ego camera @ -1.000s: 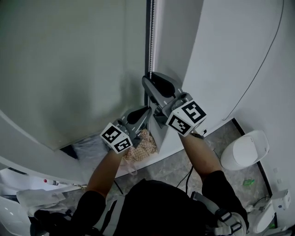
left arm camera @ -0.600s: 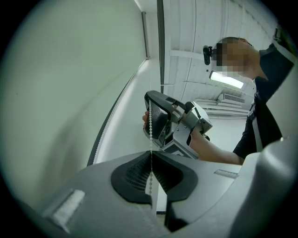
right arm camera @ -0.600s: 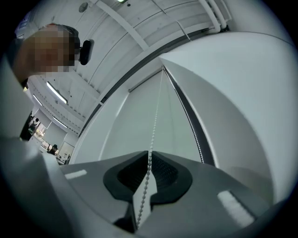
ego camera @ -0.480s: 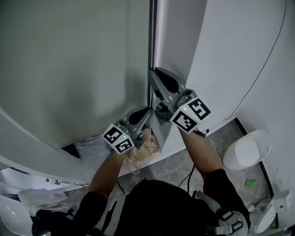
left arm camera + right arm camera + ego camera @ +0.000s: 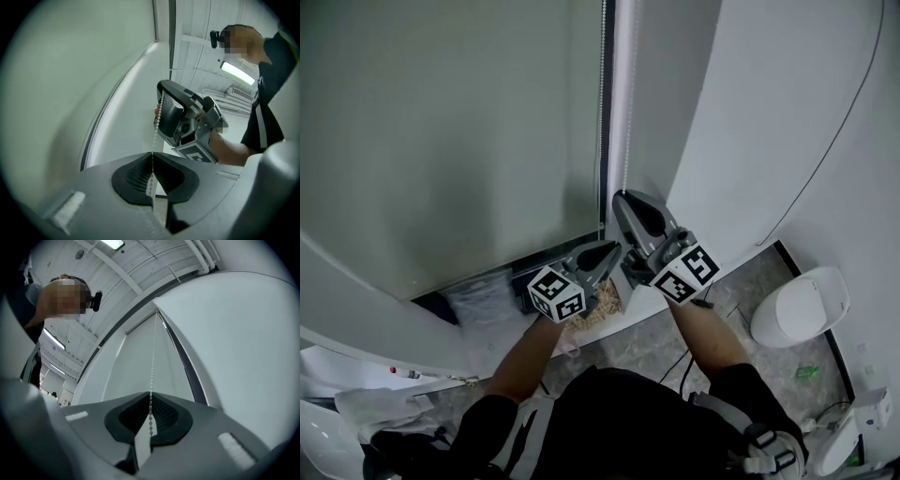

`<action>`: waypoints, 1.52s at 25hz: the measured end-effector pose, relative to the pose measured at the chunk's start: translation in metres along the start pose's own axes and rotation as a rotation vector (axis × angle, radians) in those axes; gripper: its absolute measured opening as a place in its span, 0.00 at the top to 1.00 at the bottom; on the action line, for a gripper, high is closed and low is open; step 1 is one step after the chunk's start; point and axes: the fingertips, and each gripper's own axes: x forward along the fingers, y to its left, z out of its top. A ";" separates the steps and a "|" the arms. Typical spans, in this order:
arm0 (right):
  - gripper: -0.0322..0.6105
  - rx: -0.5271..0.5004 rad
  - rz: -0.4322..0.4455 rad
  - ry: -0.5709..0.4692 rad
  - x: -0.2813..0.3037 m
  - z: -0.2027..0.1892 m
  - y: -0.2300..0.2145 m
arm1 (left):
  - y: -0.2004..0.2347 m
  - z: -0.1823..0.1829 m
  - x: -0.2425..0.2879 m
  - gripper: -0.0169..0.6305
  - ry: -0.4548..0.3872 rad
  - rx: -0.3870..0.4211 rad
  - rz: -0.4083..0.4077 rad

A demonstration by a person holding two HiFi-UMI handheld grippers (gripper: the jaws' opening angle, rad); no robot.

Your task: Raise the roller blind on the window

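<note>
head view: bead chain (image 5: 602, 112) hangs vertical beside the roller blind (image 5: 450, 122); right gripper (image 5: 622, 200) is higher on it, left gripper (image 5: 604, 253) just below.
left gripper view: jaws clamped on the bead chain.
right gripper view: jaws, which have just been closing, pinch the bead chain, which runs straight up.

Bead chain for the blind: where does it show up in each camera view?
Head view: bead chain at top centre, hanging straight down.
Left gripper view: centre, rising from the closed jaws.
Right gripper view: centre, rising from the closed jaws.
Shared landmark: the dark frame strip just right of it.
</note>
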 end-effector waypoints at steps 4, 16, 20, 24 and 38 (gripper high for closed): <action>0.93 0.015 -0.011 0.125 -0.030 -0.056 -0.002 | -0.008 -0.065 -0.008 0.95 0.147 0.017 -0.028; 0.93 -0.041 0.026 0.138 -0.031 -0.062 0.007 | -0.007 0.019 -0.036 0.69 0.123 0.034 -0.229; 0.92 -0.030 0.035 0.141 -0.028 -0.063 0.007 | 0.003 0.104 -0.033 0.69 0.003 0.115 -0.246; 0.92 -0.041 0.046 0.145 -0.030 -0.062 0.009 | -0.020 0.189 -0.001 0.69 -0.122 0.230 -0.348; 0.92 -0.018 0.042 0.128 -0.035 -0.058 0.019 | -0.048 0.290 0.049 0.79 -0.254 0.071 -0.381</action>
